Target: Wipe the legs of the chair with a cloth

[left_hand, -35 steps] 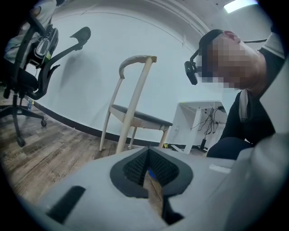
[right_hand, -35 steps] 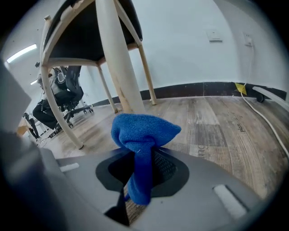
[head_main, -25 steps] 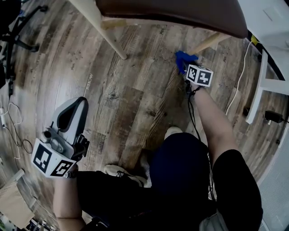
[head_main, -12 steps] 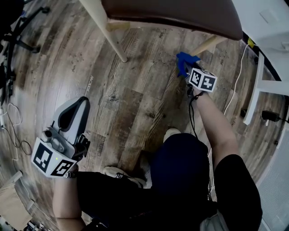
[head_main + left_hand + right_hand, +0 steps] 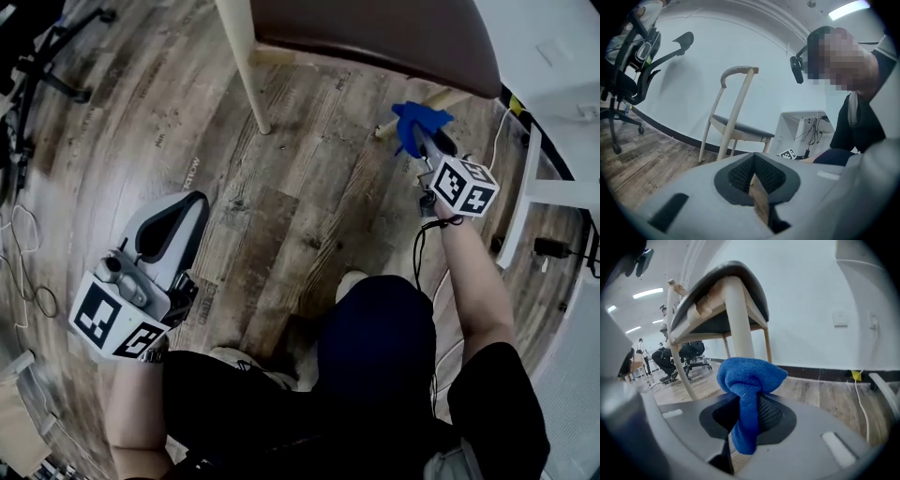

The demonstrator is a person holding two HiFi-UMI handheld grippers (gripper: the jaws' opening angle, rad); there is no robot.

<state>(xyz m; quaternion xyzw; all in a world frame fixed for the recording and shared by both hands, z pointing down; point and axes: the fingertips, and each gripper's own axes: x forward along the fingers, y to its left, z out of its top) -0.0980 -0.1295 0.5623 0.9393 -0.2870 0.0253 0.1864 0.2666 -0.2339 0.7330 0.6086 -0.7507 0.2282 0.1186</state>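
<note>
Grey-brown wood-plank floor (image 5: 281,216) all round, ending at a white wall with dark skirting along its far right edge. Standing close to that edge, a pale wooden chair with a dark brown seat (image 5: 375,37). Two of its round legs clear from the head view: a long light-wood leg (image 5: 246,66) toward the floor's far left, and a slanting light-wood leg (image 5: 450,97) coming out from under the seat's right corner.

Right gripper (image 5: 424,142) up at that slanting leg, jaws clamped tight on a blue terry cloth (image 5: 417,120). Cloth pinched at its middle, a soft bunched head above the pads and a limp tail below. Seen along the jaws, cloth dead ahead and the leg directly behind it, rising near upright to the seat frame. Pressed on the wood or just off it: not possible to tell.

Left gripper (image 5: 176,214) well apart, low over the floor's near left, jaws closed to a thin slit with nothing in them. Right hand far the nearer of the two.

Probably mid-wipe on this one leg. Leg's long axis running from the floor up to the seat, so the coming stroke most likely along that line, with the cloth's head kept between the jaws and the wood. Small wad, little padding: some risk of the hard jaw tips scraping the leg, or of the cloth rolling aside off the round surface.
</note>
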